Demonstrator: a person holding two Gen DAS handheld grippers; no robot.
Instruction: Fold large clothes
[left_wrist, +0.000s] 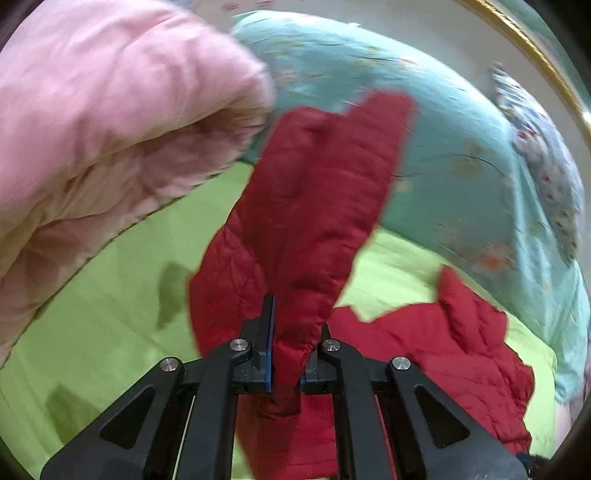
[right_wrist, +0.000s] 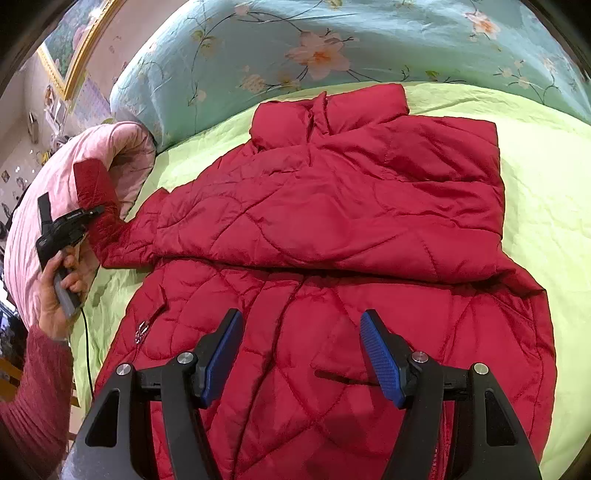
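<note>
A red quilted jacket (right_wrist: 332, 229) lies on the green bedsheet (right_wrist: 546, 184), one side folded across its body, collar toward the far pillow. My left gripper (left_wrist: 291, 350) is shut on the jacket's left sleeve (left_wrist: 314, 206) and holds it lifted off the bed; the same sleeve (right_wrist: 94, 192) shows at the far left of the right wrist view, with the left gripper (right_wrist: 92, 214) in the person's hand. My right gripper (right_wrist: 301, 332) is open and empty, hovering over the jacket's lower front.
A rolled pink quilt (left_wrist: 92, 129) lies along the left side of the bed, also in the right wrist view (right_wrist: 48, 206). A teal floral pillow or duvet (right_wrist: 332, 48) runs along the far side. A gold-framed picture (right_wrist: 70, 48) hangs on the wall.
</note>
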